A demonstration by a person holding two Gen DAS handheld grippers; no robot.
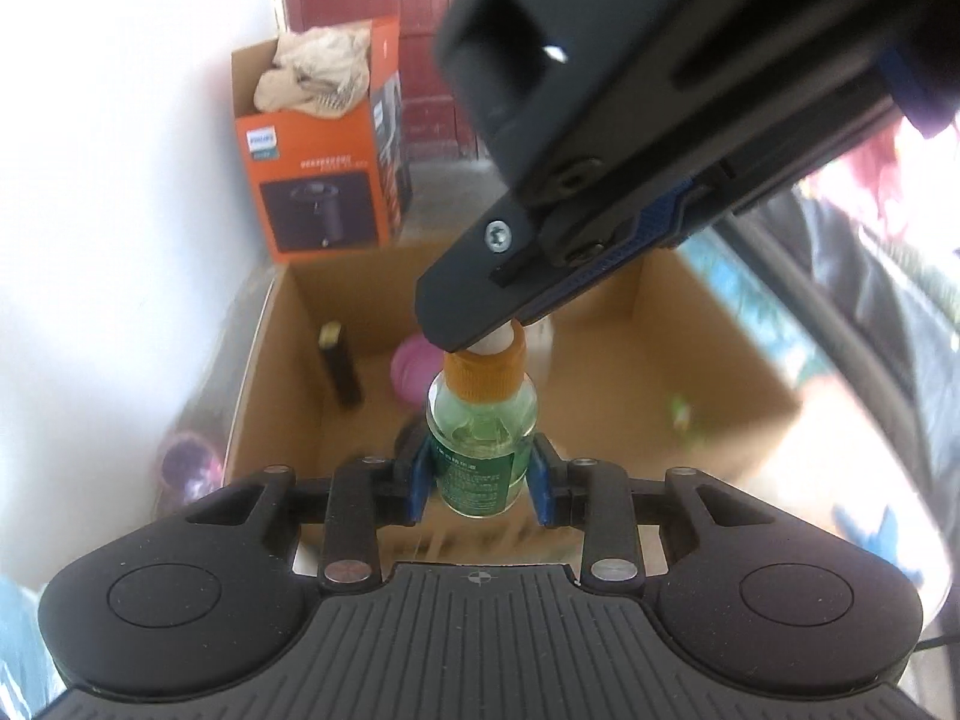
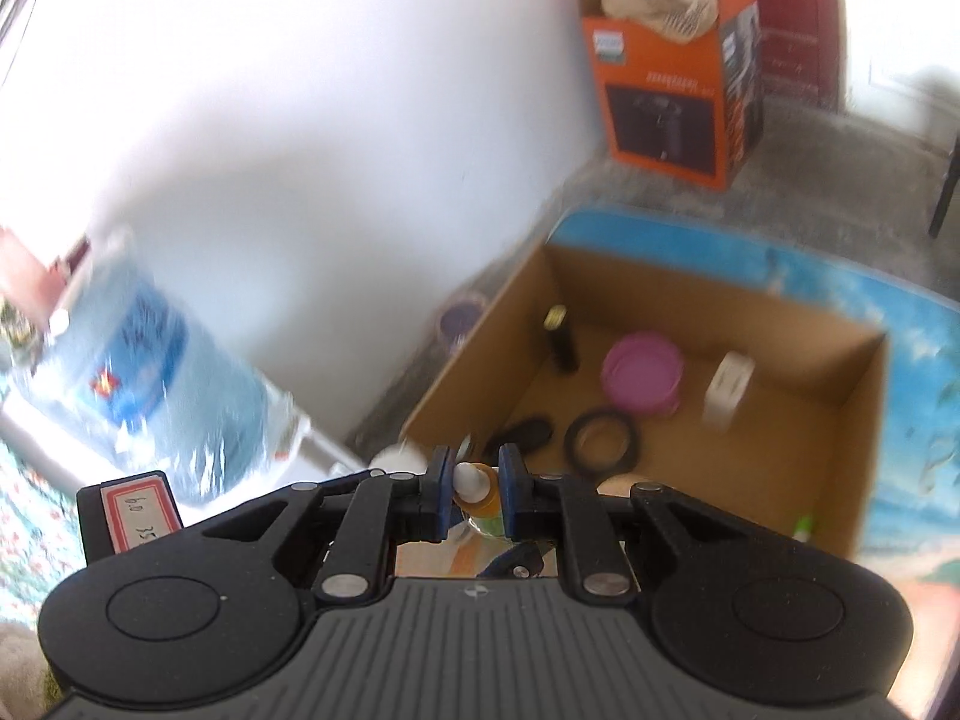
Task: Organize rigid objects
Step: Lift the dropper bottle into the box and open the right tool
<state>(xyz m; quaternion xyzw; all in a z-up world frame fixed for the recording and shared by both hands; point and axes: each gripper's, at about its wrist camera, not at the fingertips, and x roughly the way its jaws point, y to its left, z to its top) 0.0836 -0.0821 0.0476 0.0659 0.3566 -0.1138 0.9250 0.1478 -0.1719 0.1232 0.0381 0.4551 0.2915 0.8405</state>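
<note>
A small clear bottle [image 1: 480, 438] of green liquid with a green label and an orange cap [image 1: 489, 369] hangs above the open cardboard box [image 1: 720, 324]. My left gripper [image 1: 480, 480] is shut on its body, a blue pad on each side. My right gripper [image 1: 480, 336] comes down from the upper right and is shut on the white nozzle above the cap. In the right wrist view, the right gripper [image 2: 474, 480] pinches the white nozzle [image 2: 467, 476] over the orange cap [image 2: 480, 498]. The bottle's lower part is hidden there.
Inside the box [image 2: 858, 396] are a dark bottle [image 2: 561, 342], a pink round lid [image 2: 642, 372], a white case [image 2: 729, 390] and a black ring [image 2: 603, 441]. An orange carton [image 2: 672, 90] stands behind by the white wall. A big blue water jug [image 2: 156, 360] is at left.
</note>
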